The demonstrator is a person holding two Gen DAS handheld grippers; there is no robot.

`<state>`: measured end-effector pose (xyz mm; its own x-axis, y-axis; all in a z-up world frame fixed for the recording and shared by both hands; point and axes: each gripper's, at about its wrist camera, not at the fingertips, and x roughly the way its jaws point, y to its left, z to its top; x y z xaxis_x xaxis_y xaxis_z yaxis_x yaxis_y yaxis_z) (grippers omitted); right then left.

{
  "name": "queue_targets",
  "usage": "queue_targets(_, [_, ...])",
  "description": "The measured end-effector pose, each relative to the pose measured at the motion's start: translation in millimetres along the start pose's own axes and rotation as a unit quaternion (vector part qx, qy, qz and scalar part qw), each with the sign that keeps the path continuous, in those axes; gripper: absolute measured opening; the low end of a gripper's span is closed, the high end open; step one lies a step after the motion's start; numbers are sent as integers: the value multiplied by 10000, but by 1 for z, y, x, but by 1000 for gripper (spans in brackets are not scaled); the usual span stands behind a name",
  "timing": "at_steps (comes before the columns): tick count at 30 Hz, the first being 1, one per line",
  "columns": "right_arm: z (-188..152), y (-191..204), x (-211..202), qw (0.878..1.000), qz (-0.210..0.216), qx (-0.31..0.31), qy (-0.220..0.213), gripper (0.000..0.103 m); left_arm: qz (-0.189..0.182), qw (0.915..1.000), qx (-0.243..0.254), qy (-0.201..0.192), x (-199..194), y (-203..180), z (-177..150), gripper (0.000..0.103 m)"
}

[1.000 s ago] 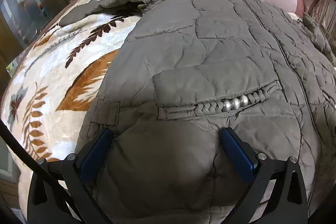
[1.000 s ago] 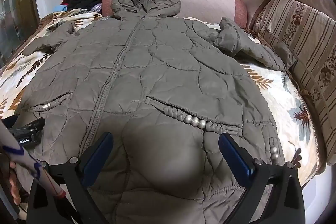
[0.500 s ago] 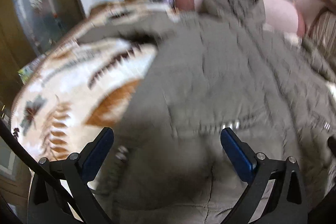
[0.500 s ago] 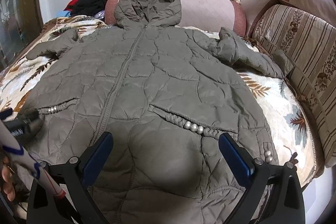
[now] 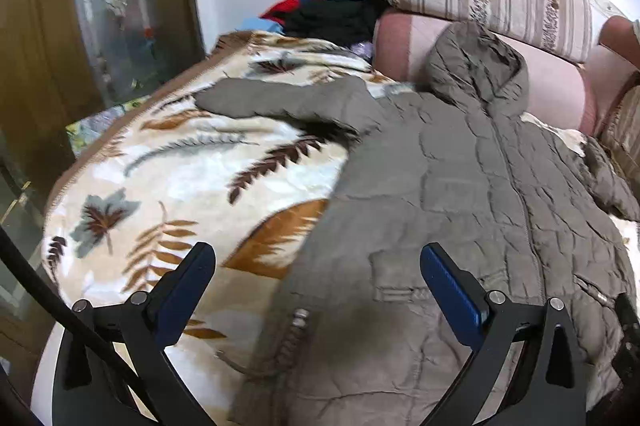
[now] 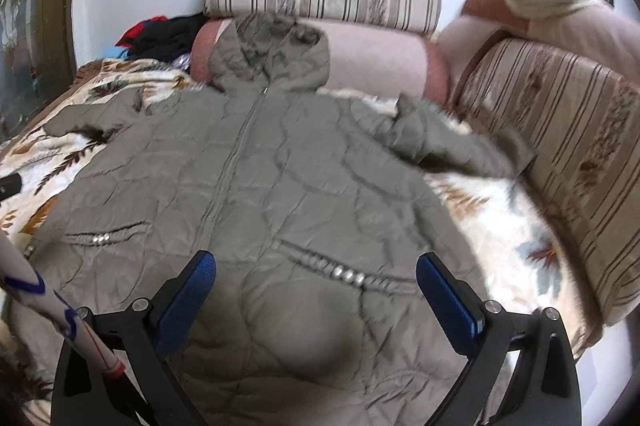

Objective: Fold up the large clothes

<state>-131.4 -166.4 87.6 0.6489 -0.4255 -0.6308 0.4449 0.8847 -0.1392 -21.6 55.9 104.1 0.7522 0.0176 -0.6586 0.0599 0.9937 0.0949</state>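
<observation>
Right wrist view shows your right gripper (image 6: 316, 284) with jaws wide apart and empty, above the coat's (image 6: 280, 162) hem by its beaded pocket; your left gripper (image 5: 316, 284), equally spread, straddles the coat's edge on the leaf-patterned blanket (image 5: 168, 186).

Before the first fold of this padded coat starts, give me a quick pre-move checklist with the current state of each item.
1. Coat spread flat, front up on the blanket: ok.
2. Zipper closed: ok as far as it shows; the hem end is blurred.
3. Both sleeves laid out sideways, left sleeve, right sleeve: ok.
4. Hood flat: not ok, it leans up against the pink bolster.
5. Left gripper open and empty: ok.
6. Right gripper open and empty: ok.
</observation>
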Motion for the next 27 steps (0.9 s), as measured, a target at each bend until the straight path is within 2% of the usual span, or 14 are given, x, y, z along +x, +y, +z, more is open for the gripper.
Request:
queue_targets(4, [7, 2, -5, 9999, 68, -78, -66, 102, -78, 9999, -112, 10, -2, 6, 2, 102])
queue_targets(11, [19, 9, -6, 9993, 356, -60, 67, 102, -328, 9986, -193, 355, 14, 9, 0, 102])
queue_targets(27, [16, 27, 5, 9986, 325, -319, 281, 102, -464, 9958, -235, 747, 36, 17, -7, 102])
